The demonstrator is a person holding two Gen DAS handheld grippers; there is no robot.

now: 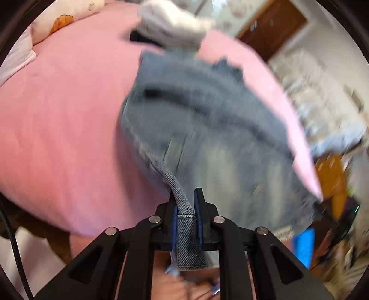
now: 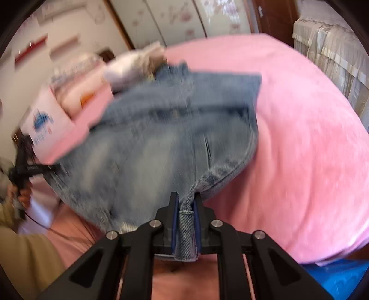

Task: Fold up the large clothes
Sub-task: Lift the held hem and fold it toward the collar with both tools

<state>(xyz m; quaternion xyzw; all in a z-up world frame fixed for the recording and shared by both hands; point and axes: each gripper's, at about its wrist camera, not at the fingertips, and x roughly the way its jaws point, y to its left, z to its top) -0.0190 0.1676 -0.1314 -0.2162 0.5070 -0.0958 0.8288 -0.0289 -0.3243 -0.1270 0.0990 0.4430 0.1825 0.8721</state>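
Note:
A blue denim garment point(image 1: 207, 129) lies over the pink bed point(image 1: 64, 120), blurred by motion. My left gripper point(image 1: 186, 196) is shut on a denim edge strip that runs back between its blue pads. In the right wrist view the same denim garment point(image 2: 166, 133) spreads across the pink bed point(image 2: 311, 150). My right gripper point(image 2: 186, 199) is shut on another denim edge strip. The left gripper point(image 2: 23, 170) also shows at the far left of the right wrist view, held in a hand.
A pale grey-white garment point(image 1: 170, 25) lies at the far end of the denim; it also shows in the right wrist view point(image 2: 133, 64). Pillows point(image 1: 60, 20) sit at the bed's head. A wooden door point(image 1: 274, 30), a wardrobe point(image 2: 180, 20) and a blue object point(image 2: 341, 277) surround the bed.

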